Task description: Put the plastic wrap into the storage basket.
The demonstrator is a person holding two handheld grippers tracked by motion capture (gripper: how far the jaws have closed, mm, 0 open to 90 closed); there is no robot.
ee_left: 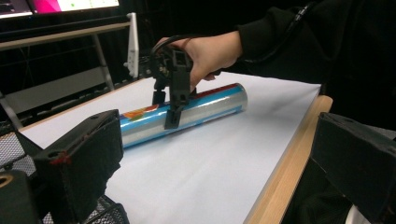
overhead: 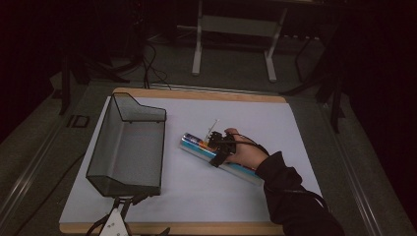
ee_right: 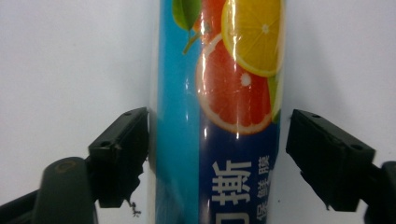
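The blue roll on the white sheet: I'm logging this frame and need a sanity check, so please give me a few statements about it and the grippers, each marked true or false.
1. The roll lies on its side on the white sheet. True.
2. The roll sits inside the mesh basket. False: it lies on the sheet beside the basket, to its right in the high view.
3. The right gripper has its jaws on either side of the roll. True: the left jaw is at the roll's edge, and the right jaw stands a little off it.
4. The roll's label shows citrus slices. True.
5. The left gripper is clamped on the roll. False: its jaws stand wide apart, well short of the roll.
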